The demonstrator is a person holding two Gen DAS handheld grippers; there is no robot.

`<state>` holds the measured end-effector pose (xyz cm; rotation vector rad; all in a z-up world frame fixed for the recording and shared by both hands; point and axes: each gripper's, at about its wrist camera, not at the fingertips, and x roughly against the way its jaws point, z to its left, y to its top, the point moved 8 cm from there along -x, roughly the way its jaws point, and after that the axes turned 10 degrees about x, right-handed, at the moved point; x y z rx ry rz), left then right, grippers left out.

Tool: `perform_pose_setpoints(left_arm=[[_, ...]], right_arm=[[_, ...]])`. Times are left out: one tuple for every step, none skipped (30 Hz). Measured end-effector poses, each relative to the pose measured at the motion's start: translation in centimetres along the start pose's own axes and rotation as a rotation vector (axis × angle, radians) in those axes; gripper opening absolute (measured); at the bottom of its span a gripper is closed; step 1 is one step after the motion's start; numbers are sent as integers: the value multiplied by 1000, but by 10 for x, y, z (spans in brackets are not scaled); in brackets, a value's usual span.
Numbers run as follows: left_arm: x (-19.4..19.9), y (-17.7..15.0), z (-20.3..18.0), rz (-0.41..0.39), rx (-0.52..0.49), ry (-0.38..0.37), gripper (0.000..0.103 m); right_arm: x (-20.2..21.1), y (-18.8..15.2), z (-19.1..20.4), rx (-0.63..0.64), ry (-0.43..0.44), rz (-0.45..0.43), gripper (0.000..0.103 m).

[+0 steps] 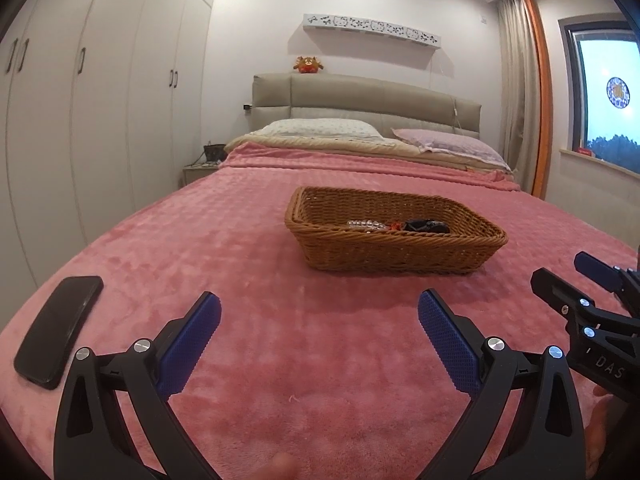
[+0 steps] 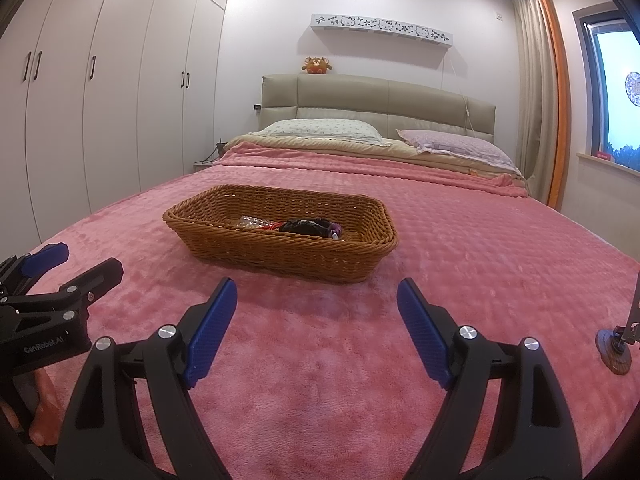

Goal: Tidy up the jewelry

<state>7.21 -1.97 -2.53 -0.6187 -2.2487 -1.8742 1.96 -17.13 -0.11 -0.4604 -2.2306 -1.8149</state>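
1. Basket (image 2: 280,236) sits on the pink blanket (image 2: 320,380), ahead of both grippers, well apart from both. Its long axis runs left to right across the view.
2. Jewelry lies inside the basket, on its floor: clear beads (image 2: 252,222) to the left, a red bit (image 2: 273,225) in the middle, a dark piece (image 2: 306,226) to the right, a small purple item (image 2: 335,229) at the far right. All bunched close together, touching or nearly so; exact kinds too small to tell.
3. Right gripper (image 2: 316,312): jaws spread wide, nothing between them, low over the blanket. The basket lies straight ahead and a bit left of its centreline.
4. Left gripper (image 1: 320,320): jaws also spread wide, holding nothing. The basket (image 1: 394,240) lies ahead and to its right.
5. Nearness: the right gripper looks the better lined up on the jewelry; the beads sit on the side toward the left gripper, the dark piece and the purple item toward the right.
6. A stand (image 2: 618,344) with a round wooden base sits on the blanket at far right, beside the right gripper, well apart from the basket. Nothing seen hanging on the part in view; its top is out of frame.
7. Phone (image 1: 60,336) lies flat at left, beside the left gripper.
8. Stage: jewelry gathered in the basket fits either pieces waiting to be sorted out or pieces already collected there. Cannot tell which.
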Motion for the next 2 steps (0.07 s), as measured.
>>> perform_pose_setpoints(left_arm=[[1, 0, 0, -2, -1, 0, 96], [0, 0, -1, -1, -3, 0, 96]], right_arm=[[0, 0, -1, 1, 0, 0, 78], [0, 0, -1, 1, 0, 0, 78]])
